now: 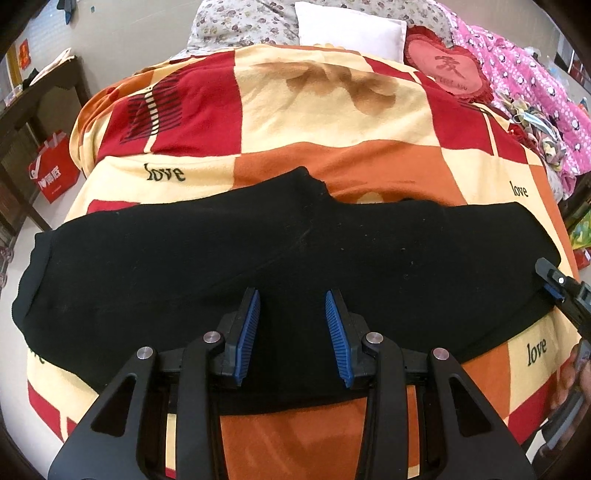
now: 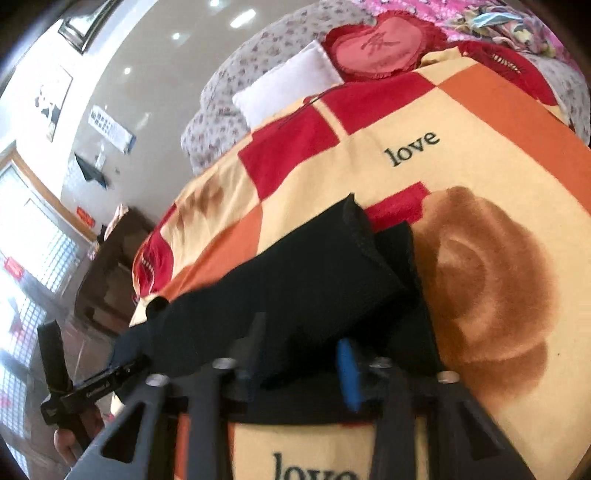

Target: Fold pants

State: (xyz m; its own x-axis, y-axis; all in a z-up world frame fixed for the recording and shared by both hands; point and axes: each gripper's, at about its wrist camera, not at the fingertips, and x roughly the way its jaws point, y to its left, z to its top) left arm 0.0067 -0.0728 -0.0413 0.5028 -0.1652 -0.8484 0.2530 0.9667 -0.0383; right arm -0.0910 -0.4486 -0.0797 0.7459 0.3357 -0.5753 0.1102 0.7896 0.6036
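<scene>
Left wrist view: looks steeply down along its fingers, close over the black pants (image 1: pixel 295 251), facing the bed's pillows (image 1: pixel 351 29).
Right wrist view: lower, tilted, near one pants end.
Shared: pants, blanket (image 2: pixel 461 155), pillows.

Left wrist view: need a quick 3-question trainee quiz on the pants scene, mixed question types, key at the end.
1. True or false: the jaws of the left gripper are shut together.
2. The pants are: A black, B pink, C white.
3. Which word is printed in several places on the blanket?

Key: 1 false, the jaws stand apart, with the pants showing between them; 2 A; 3 love.
</scene>
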